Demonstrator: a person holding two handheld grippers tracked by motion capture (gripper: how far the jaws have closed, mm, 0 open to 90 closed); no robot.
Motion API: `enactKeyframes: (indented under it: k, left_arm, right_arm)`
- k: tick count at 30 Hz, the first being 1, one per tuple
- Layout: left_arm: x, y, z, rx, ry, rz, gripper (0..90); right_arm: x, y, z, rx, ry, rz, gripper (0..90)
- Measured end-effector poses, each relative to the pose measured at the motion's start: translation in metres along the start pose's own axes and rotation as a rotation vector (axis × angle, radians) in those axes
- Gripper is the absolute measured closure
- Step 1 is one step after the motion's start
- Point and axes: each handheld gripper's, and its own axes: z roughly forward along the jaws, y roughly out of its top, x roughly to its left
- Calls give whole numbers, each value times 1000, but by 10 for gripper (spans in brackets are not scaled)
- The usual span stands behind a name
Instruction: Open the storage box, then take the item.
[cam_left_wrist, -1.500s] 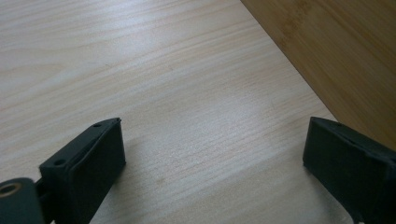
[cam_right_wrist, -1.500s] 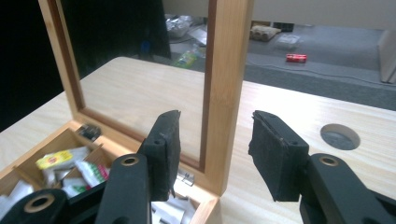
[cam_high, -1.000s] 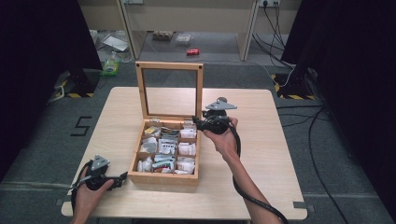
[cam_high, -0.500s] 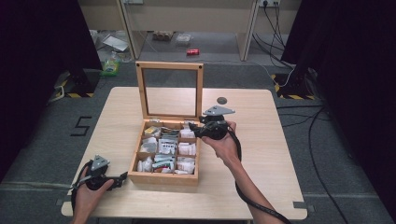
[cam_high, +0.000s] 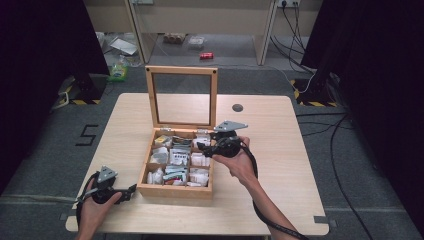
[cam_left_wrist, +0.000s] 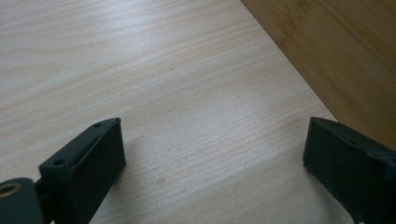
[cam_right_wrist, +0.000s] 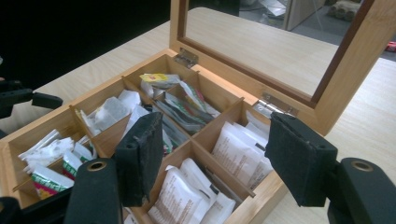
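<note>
- The wooden box (cam_high: 175, 190) is seen in the middle of the table (cam_high: 280, 150), its glass lid (cam_high: 181, 97) propped upright; paper sachets (cam_right_wrist: 236, 149) are packed on edge in its compartments.
- The right claw (cam_high: 204, 148) is held over the box's right-hand compartments, jaws apart and just widened, with nothing between them.
- The left claw (cam_high: 131, 190) is rested on the table just left of the box's front corner, jaws wide apart and empty.
- The sachets are judged light, thin, soft and easily crumpled; one is best pinched by its upper edge and drawn straight up.
- The dividers are thin, so sideways pulls should be avoided.
</note>
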Motion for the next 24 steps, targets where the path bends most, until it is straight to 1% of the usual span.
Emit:
enactKeyframes:
  k: [5,8,10,16,21,24]
  left_arm:
    - [0,0,0,0,0,0,49]
    - [0,0,0,0,0,0,50]
    - [0,0,0,0,2,-1,50]
    - [-1,-2,-3,1,6,-4,50]
    - [-1,-3,-4,3,7,-3,50]
    - [-1,-3,-4,3,7,-3,49]
  right_arm:
    - [2,-3,-1,12,12,-7,369]
    - [5,-6,0,30,24,-12,377]
    - [7,-8,0,39,33,-24,380]
    - [11,-14,1,57,58,-33,392]
    - [14,-16,1,61,70,-40,398]
    - [15,-16,0,60,68,-44,402]
